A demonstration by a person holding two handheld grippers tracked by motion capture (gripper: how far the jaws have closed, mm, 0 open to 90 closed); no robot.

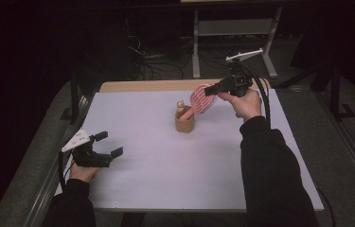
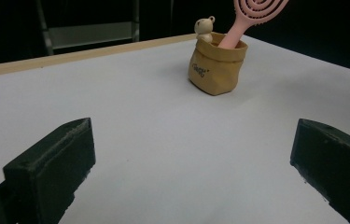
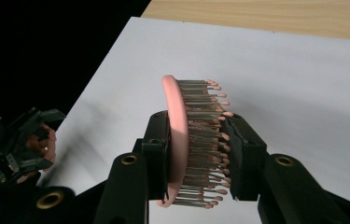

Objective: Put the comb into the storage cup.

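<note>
Dark room, white table (image 1: 165, 161). High view: right gripper (image 1: 215, 88) clamps the head of the pink hairbrush (image 1: 202, 99), handle down in the tan holder (image 1: 184, 124); left gripper (image 1: 109, 144) idle, jaws wide, empty. Left gripper view: holder (image 2: 217, 65) far ahead. Right gripper view: jaws pinch brush back and bristles (image 3: 196, 140). Judged light, rigid plastic; springy bristles may slip, handle a firmer hold

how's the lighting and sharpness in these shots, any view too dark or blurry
High view: the white table is evenly lit, the room behind nearly black, the picture a bit soft. Left gripper view: the tan holder is fairly sharp, its faint shadow on the near side, while the near black jaws blur. Right gripper view: the pink brush is crisp in the right gripper, with darkness at left.
</note>
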